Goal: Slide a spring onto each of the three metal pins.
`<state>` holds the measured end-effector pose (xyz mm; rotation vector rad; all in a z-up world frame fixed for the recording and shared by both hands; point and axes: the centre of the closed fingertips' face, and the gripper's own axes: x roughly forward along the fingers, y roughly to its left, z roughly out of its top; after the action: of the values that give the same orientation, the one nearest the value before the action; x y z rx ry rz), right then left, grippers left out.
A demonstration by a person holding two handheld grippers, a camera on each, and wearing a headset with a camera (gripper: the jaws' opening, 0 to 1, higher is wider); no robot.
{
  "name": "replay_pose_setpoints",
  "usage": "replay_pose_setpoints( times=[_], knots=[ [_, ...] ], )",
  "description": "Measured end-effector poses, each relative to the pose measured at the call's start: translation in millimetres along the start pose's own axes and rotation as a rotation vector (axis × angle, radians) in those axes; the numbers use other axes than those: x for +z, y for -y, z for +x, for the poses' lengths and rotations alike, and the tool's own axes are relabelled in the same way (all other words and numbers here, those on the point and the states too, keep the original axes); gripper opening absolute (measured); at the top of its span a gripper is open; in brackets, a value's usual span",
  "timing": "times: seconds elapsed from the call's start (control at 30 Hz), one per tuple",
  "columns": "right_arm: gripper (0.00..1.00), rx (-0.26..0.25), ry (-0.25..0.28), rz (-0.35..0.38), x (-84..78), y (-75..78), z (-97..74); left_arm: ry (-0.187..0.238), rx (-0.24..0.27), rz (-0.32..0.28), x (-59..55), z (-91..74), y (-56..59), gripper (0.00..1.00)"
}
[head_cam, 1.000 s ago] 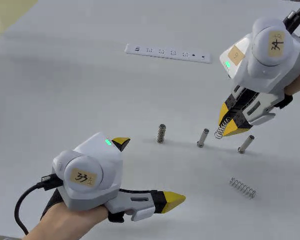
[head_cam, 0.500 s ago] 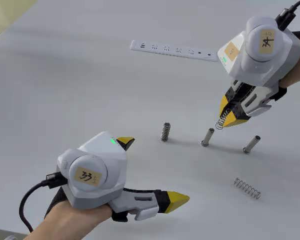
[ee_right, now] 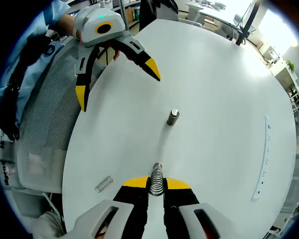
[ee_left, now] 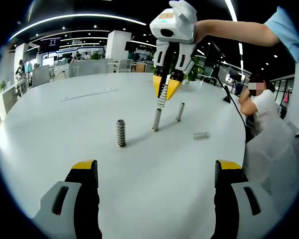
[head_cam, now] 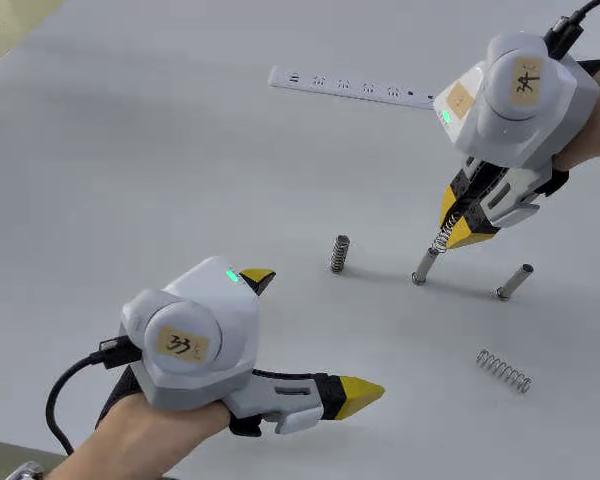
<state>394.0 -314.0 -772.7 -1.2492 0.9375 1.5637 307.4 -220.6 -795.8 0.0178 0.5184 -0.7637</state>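
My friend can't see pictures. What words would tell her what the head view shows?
The right tongs, shut on a spring, hold it right over the top of the middle pin on a white table. The left pin wears a spring, the right pin is bare, a loose spring lies nearby, and the left tongs hang open.

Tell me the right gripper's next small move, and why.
Probably lower the right gripper straight along the middle pin, so the spring it holds threads over it. The spring's lower end sits right at the pin's top, seemingly lined up, and that pin is bare; the jaws are shut on the spring.
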Motion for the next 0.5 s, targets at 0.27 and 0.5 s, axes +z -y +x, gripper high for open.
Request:
replay_pose_setpoints(
  times=[0.27, 0.5],
  knots=[
    [0.07, 0.006, -0.002, -0.007, 0.7, 1.0, 4.4, -0.005, 0.0, -0.008, -3.3, 1.5, 0.7, 0.97],
    [0.07, 0.015, -0.006, -0.009, -0.5, 0.4, 9.1, -0.009, -0.004, -0.015, -5.4, 2.7, 1.4, 0.96]
  ],
)
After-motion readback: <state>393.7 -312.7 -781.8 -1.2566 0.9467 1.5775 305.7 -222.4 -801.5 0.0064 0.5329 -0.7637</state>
